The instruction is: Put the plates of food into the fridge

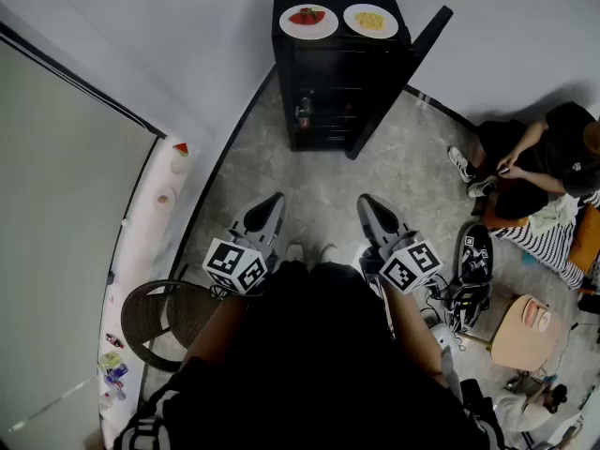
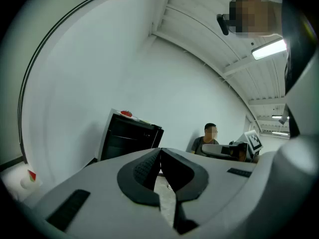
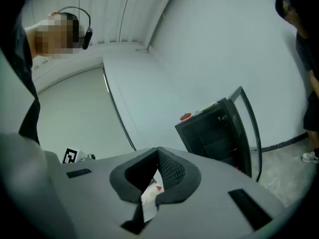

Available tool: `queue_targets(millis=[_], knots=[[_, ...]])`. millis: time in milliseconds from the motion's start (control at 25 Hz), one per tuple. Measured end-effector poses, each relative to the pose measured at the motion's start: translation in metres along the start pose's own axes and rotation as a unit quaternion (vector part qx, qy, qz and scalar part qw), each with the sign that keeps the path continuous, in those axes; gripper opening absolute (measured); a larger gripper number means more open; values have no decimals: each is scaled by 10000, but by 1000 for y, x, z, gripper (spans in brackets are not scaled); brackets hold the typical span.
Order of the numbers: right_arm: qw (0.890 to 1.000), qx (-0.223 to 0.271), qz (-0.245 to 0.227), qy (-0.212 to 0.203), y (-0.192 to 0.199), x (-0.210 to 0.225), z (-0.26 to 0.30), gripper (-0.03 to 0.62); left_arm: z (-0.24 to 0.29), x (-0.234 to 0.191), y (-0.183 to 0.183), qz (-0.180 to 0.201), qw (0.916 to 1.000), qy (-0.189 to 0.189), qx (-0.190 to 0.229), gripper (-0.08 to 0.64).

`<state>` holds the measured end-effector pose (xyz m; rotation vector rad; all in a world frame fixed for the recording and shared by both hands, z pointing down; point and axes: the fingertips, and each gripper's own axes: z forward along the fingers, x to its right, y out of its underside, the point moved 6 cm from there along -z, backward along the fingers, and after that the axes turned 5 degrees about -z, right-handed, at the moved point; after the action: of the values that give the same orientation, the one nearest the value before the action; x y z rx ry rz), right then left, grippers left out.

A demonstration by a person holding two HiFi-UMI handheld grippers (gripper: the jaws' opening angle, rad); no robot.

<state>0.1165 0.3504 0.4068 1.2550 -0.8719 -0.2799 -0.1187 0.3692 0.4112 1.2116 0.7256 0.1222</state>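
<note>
Task looks barely begun, by my read: both plates sit on top of the fridge, at 12 o'clock from the person in the head view, well apart from either tong. Plate w/ red food is on the L, plate w/ yellow food just beside it on the R; neither is inside. Fridge door hangs open toward 1 o'clock, so no opening step seems needed. Left gripper and right gripper are held low in front of the body, side by side, pointing to 12. Each has its jaws closed tip to tip w/ nothing btw them. Step in hand is prob. the approach. Next move calls for walking up, spreading one pair of jaws, taking a plate by its rim and keeping it flat so food doesn't slide, then finding a free shelf. Only the head view shows both plates from above, plus seated people at 3 o'clock. Right gripper view adds a side-on look: fridge at 2 o'clock of the jaws, shelves visible, door seen edge-on. Left gripper view has the fridge at 10 o'clock w/ a bit of red on top. Which shelf is free I can't tell.
</note>
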Motion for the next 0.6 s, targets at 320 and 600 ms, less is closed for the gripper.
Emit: queue_targets(millis=[320, 600], knots=[[9999, -126, 69, 16, 4, 14, -3, 23, 7, 1, 4, -5, 9999, -104, 27, 20], [9998, -74, -86, -142, 3, 12, -10, 23, 10, 6, 11, -28, 9999, -119, -54, 20]])
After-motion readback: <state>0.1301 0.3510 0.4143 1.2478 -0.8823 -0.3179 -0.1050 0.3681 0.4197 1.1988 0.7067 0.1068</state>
